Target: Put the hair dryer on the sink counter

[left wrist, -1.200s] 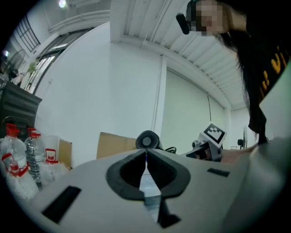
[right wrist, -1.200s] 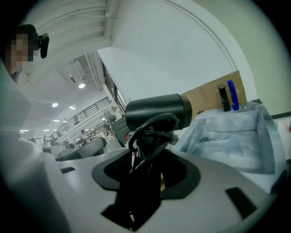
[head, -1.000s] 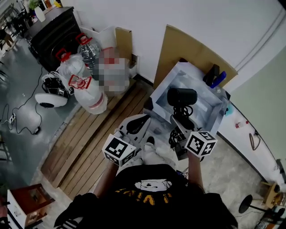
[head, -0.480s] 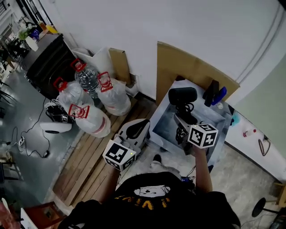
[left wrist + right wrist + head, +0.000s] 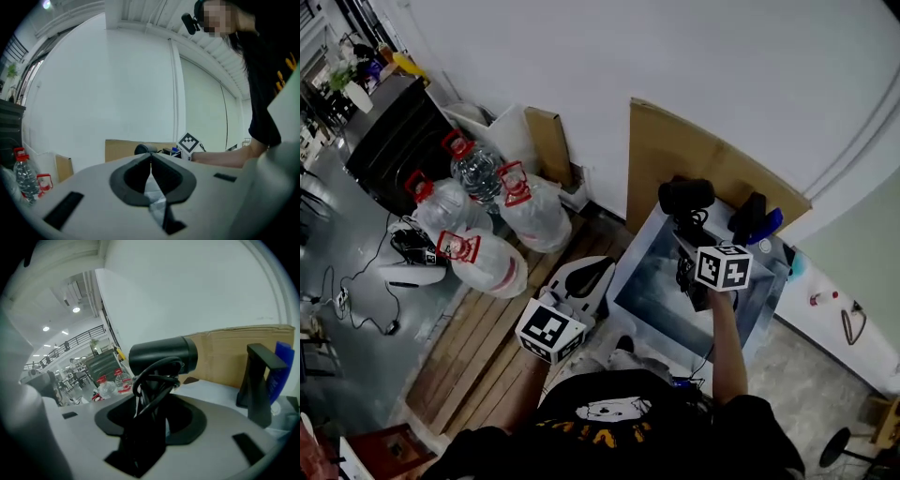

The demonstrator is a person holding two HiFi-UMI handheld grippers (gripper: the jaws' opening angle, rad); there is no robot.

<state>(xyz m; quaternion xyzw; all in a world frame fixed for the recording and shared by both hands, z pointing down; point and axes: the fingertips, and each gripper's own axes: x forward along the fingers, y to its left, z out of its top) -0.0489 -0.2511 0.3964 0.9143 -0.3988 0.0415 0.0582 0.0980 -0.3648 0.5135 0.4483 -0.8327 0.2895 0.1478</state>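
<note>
The black hair dryer point(image 5: 686, 197) hangs over the back of the white sink point(image 5: 649, 283), its barrel near the wall. My right gripper point(image 5: 688, 251) is shut on its handle, which has the cord wound round it. In the right gripper view the hair dryer point(image 5: 162, 354) stands upright between the jaws, barrel pointing right. My left gripper point(image 5: 596, 268) hangs low to the left of the sink, above the floor. In the left gripper view the left gripper point(image 5: 151, 158) has its jaws together with nothing in them.
A cardboard sheet point(image 5: 675, 150) leans on the wall behind the sink. A black stand point(image 5: 750, 214) and a blue object point(image 5: 771, 225) sit at the sink's back right corner. Big water bottles point(image 5: 478, 173) and a black cabinet point(image 5: 384, 131) stand at the left, beside wooden floor boards point(image 5: 478, 328).
My right gripper has carried the hair dryer up and away from me, from over the sink's middle toward its back edge by the wall. The left gripper has stayed low and shut.
</note>
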